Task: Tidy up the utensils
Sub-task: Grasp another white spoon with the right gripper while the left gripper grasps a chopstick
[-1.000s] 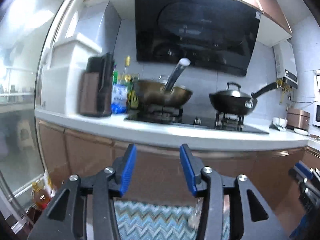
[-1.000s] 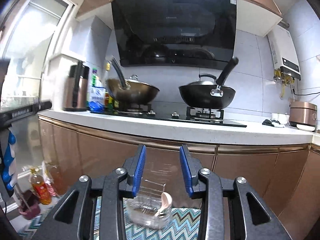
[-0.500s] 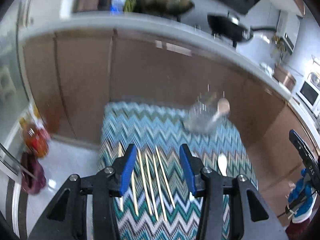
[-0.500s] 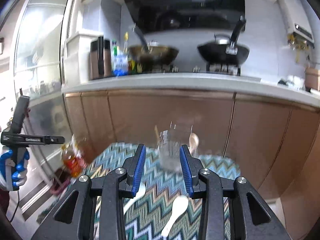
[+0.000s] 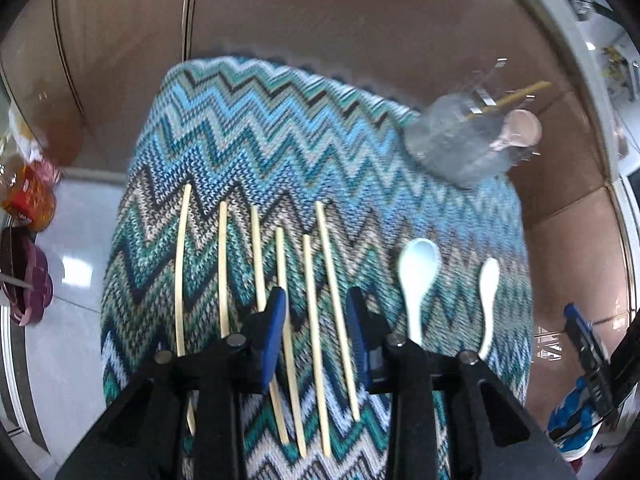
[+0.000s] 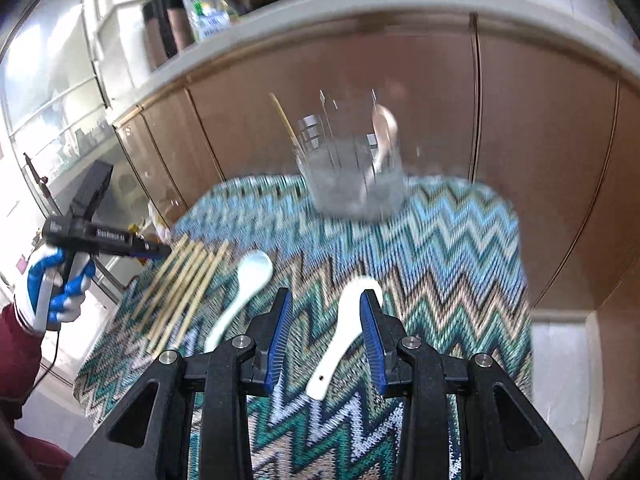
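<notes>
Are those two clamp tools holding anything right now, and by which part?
Nothing is held. The left gripper, jaws closing, hangs over the chopsticks; the right gripper straddles a white spoon without pinching it.

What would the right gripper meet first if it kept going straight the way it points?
Probably the white spoon lying on the zigzag cloth between the right gripper fingers; depth is unclear.

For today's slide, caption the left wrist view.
Left gripper closing over chopsticks on zigzag cloth; two white spoons alongside.
</notes>
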